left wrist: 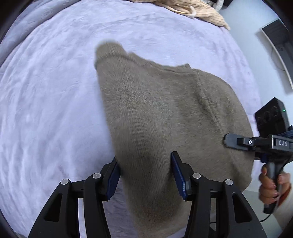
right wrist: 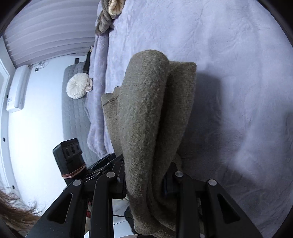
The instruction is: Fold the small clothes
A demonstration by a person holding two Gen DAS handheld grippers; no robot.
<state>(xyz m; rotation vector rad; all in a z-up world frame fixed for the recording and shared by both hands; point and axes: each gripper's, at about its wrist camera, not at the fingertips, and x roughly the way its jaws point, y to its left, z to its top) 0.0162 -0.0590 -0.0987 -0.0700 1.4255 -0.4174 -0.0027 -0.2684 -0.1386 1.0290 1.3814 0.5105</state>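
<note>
Both grippers have the taupe knit sweater [left wrist: 155,113] up over the lavender bed cover [left wrist: 45,102]: left gripper [left wrist: 145,174] fingers pinching a thick bunch of it, right gripper [right wrist: 146,181] fingers clamped on a doubled fold that drapes forward.

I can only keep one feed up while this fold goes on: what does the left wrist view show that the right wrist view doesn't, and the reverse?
Only the left wrist view: the right gripper from outside, the hand on its handle, and a beige ribbed knit garment at the bed's far edge.

Only the right wrist view: a round white pleated cushion on a grey quilted mat, and the left gripper's black body.

Both: the fuzzy grey-brown knit sweater bunched between each gripper's jaws, above the lavender plush bedspread.
</note>
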